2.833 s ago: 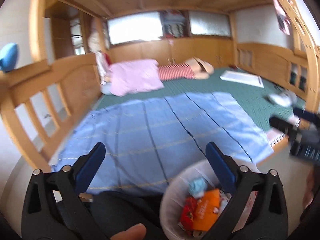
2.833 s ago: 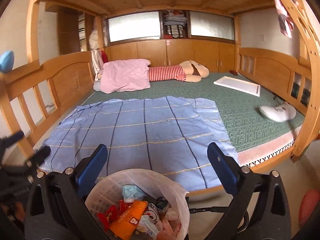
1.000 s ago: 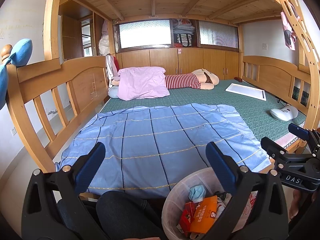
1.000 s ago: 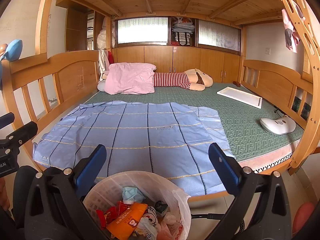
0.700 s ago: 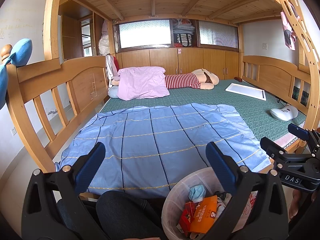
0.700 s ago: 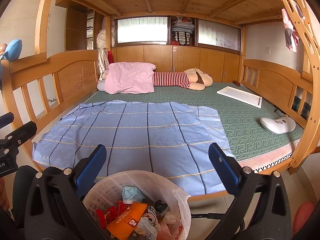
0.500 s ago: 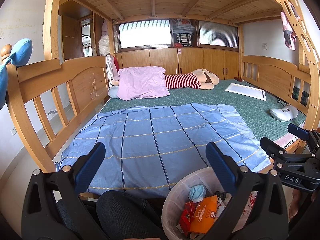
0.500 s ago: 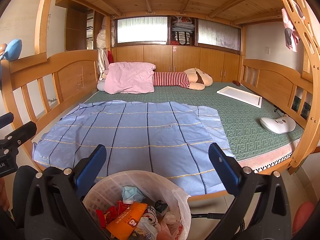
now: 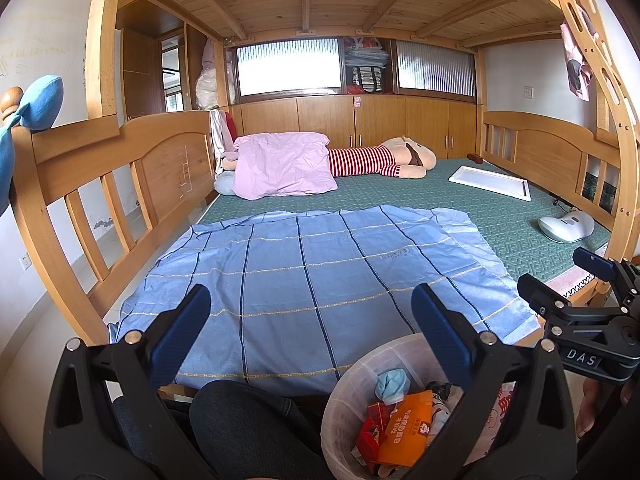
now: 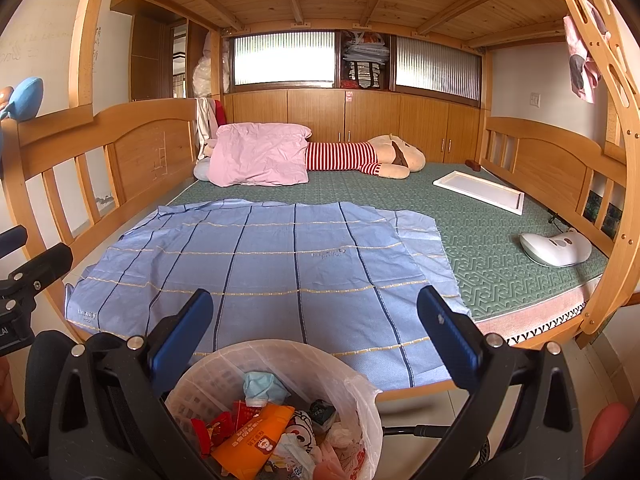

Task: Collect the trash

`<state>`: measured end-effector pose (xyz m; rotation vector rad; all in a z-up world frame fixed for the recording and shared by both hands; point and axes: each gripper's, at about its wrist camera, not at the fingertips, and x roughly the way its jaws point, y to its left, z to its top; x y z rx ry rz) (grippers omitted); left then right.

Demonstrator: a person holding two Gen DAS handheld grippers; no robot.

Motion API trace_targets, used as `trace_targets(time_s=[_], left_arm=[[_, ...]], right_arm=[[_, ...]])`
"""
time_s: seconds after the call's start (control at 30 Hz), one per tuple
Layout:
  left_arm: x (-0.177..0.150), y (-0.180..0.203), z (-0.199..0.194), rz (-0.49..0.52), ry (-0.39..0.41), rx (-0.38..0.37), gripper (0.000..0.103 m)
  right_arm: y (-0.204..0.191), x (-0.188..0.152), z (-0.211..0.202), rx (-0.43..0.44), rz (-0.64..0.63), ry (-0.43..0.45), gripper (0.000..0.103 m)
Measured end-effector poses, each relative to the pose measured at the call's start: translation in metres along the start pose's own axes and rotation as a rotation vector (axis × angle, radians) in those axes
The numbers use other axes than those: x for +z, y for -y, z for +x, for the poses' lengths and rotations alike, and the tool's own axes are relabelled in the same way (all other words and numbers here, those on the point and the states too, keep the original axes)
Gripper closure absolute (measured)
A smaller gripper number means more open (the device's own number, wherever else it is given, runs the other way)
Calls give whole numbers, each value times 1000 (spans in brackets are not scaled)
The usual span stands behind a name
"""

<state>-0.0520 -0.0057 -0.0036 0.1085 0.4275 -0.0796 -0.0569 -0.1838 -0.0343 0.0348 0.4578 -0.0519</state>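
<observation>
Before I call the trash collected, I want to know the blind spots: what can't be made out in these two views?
- Lower contents of the trash bin: both views, buried under the orange packet.
- Bin's near side: right wrist view, cut by the frame edge and the right tongs.
- Floor beside the bed: left wrist view, blocked by the left tongs and a dark-clothed knee.
- Print on the blue sheet: too small.

I see the trash bin (image 10: 360, 396) cut by the right wrist view's bottom edge, its wrappers (image 10: 252, 444) partly hidden behind the right gripper (image 10: 312, 320). My left wrist view crops the bin (image 9: 344, 432) likewise. Wrapper print is illegible.
</observation>
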Motion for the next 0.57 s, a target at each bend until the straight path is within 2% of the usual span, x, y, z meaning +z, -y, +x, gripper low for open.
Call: trace_targets(time_s=[0.27, 0.57], left_arm=[[-2, 4, -1, 9, 12, 7, 3], [-3, 3, 5, -7, -13, 18, 3]], right_arm=[[0, -3, 1, -1, 2, -3, 3], [2, -1, 2, -7, 23, -7, 3]])
